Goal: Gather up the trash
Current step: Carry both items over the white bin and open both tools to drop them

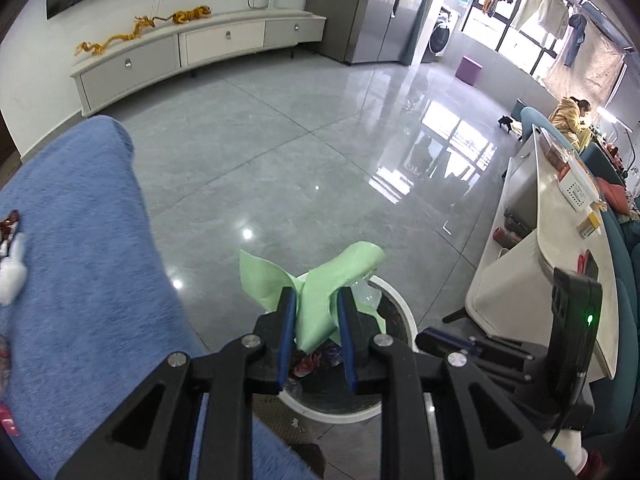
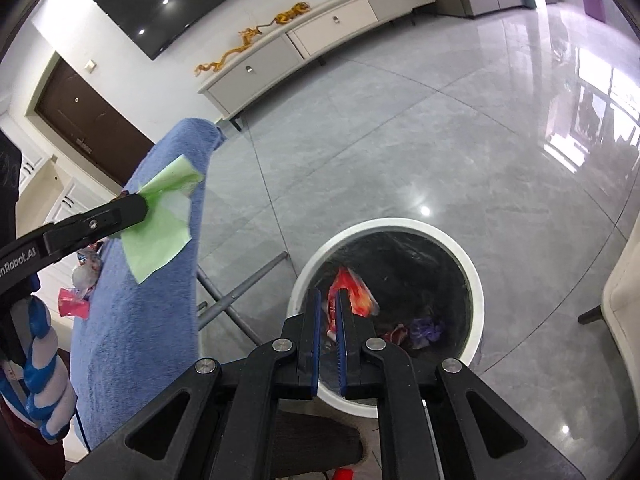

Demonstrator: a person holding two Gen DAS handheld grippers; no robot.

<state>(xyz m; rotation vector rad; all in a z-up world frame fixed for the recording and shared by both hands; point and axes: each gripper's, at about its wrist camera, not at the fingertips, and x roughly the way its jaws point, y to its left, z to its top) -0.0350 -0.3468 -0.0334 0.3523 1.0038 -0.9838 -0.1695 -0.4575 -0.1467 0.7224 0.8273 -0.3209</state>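
My left gripper (image 1: 316, 300) is shut on a pale green paper sheet (image 1: 320, 284) and holds it above the round white trash bin (image 1: 400, 312). The sheet also shows in the right wrist view (image 2: 160, 232), beside the blue-covered table. My right gripper (image 2: 328, 300) hangs over the bin (image 2: 476, 280). An orange-red wrapper (image 2: 354, 292) sits at its nearly closed fingertips, blurred; I cannot tell if it is gripped or falling. Several wrappers lie in the bin's black liner.
A table under a blue towel (image 1: 80, 240) stands left of the bin, with white tissue (image 1: 12, 272) and wrappers (image 2: 80, 280) on it. A white table (image 1: 560, 240) stands right. A TV cabinet (image 1: 180, 48) lines the far wall. Grey tiled floor lies between.
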